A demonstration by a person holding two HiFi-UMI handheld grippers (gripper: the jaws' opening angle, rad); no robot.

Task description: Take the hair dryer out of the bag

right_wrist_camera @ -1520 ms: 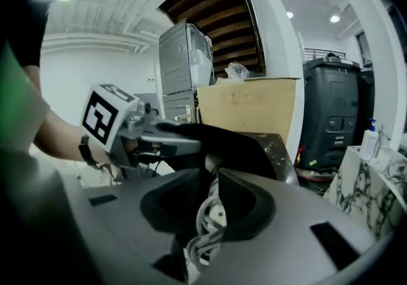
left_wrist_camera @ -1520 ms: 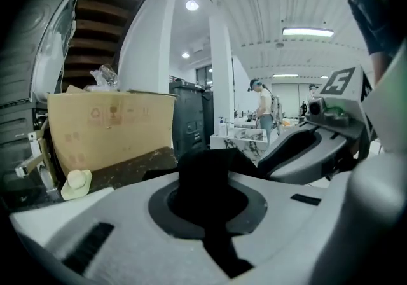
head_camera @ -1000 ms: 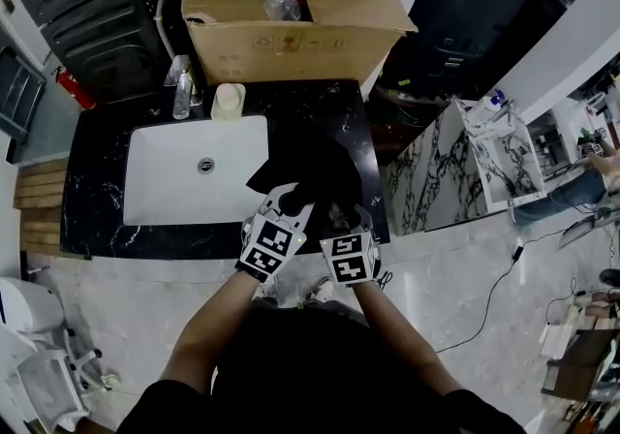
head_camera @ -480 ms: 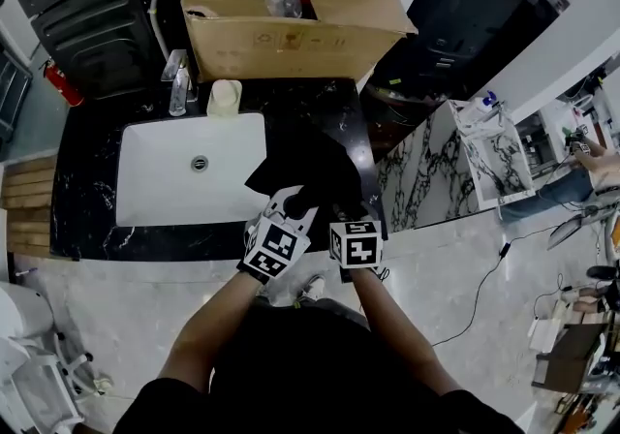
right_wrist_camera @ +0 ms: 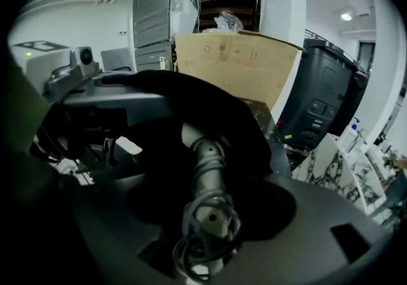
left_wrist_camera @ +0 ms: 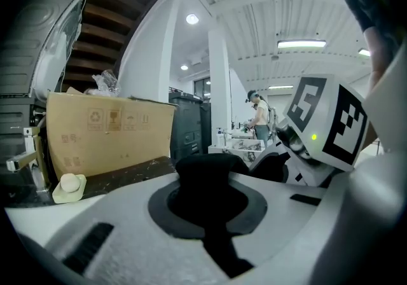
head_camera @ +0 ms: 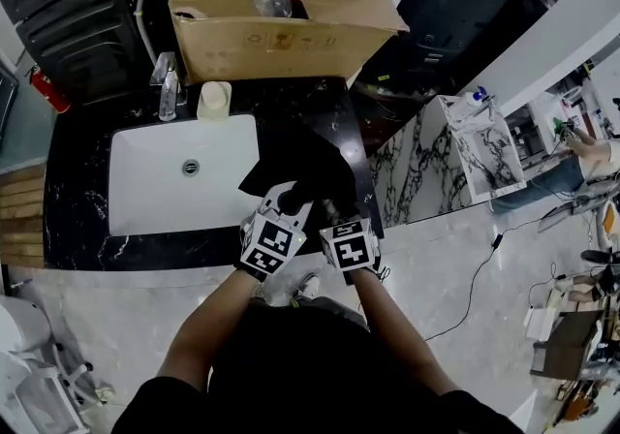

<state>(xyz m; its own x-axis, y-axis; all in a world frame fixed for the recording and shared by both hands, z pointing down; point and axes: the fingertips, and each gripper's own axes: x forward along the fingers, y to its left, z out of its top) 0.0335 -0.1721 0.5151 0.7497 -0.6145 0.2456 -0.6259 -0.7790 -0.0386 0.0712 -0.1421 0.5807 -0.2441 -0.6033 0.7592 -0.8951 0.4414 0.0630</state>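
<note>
A black cloth bag (head_camera: 302, 163) lies on the dark marble counter (head_camera: 320, 103), right of the sink. My left gripper (head_camera: 288, 198) is shut on a fold of the bag's black fabric (left_wrist_camera: 206, 172) at its near edge. Beside it, my right gripper (head_camera: 335, 216) points down into the bag's mouth. In the right gripper view the hair dryer's grey handle (right_wrist_camera: 202, 163) sticks out of the bag (right_wrist_camera: 191, 96), with its cord (right_wrist_camera: 206, 217) coiled round the end. The handle stands between the wide-open jaws of the right gripper (right_wrist_camera: 205, 204), with gaps on both sides. The dryer's head is hidden inside the bag.
A white sink (head_camera: 184, 175) with a faucet (head_camera: 165, 85) and a pale soap cup (head_camera: 213, 100) lies left of the bag. A large cardboard box (head_camera: 281, 35) stands at the counter's back. The counter's right edge drops beside the bag; a black bin (head_camera: 455, 6) stands beyond.
The right gripper has tipped and turned slightly over the bag's mouth. The left gripper keeps its hold on the bag's edge. The bag has not visibly moved.
</note>
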